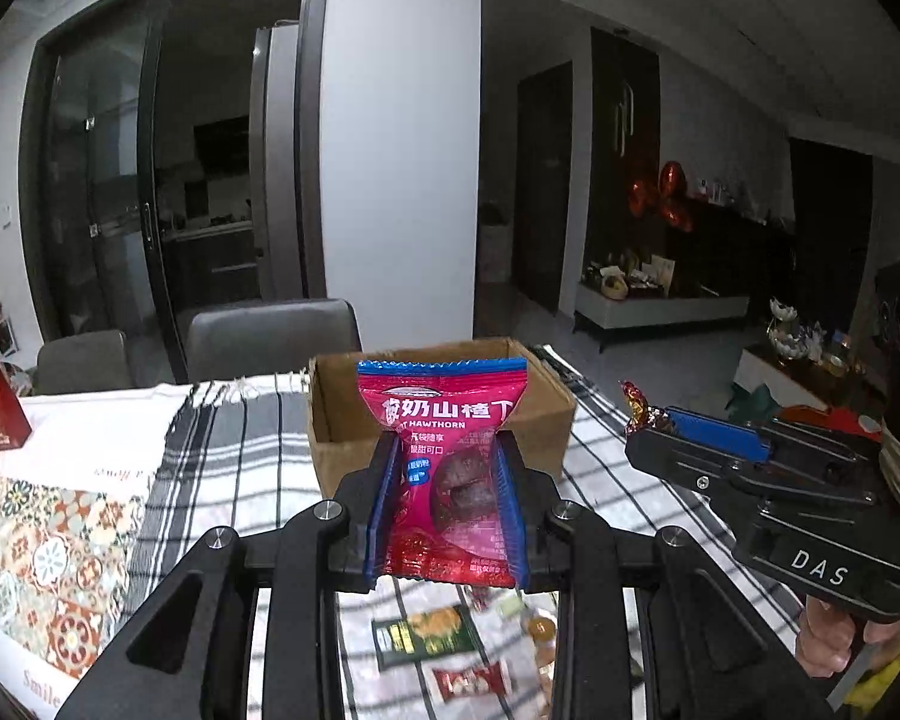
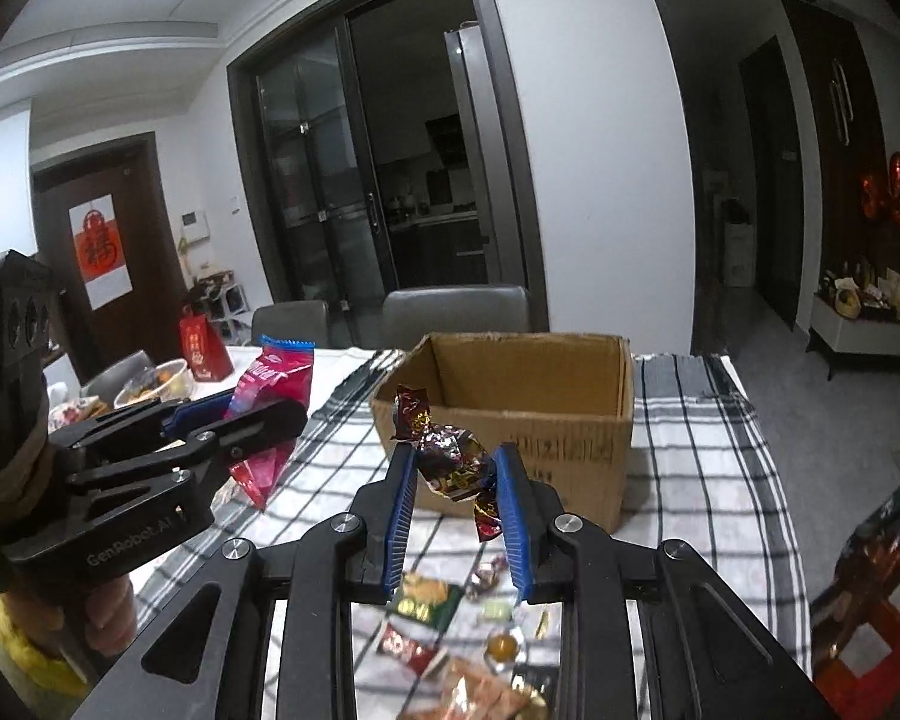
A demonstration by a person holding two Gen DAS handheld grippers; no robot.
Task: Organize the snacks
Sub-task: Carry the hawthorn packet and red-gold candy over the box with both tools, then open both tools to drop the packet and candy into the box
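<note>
Both claws loaded, carrying snacks to the open brown cardboard box (image 2: 510, 408), centre frame.
L claw (image 1: 450, 462) clamped on pink hawthorn snack packet (image 1: 447, 468); R claw (image 2: 457, 480) clamped on dark foil-wrapped candy (image 2: 450, 450). Next, I judge: reach over box rim, release; more snacks left on striped worktop (image 2: 690, 480).

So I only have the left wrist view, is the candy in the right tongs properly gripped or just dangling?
Observer: Gripped. The right tongs pinch the foil-wrapped candy at its middle, both twisted ends sticking out.
Operator: Anything in the cardboard box yet?
Observer: What shows of the inside of the cardboard box in the right wrist view is bare; its floor is hidden.
Operator: More snacks left?
Observer: Yes, an orange round candy lies on the striped cloth below.
</note>
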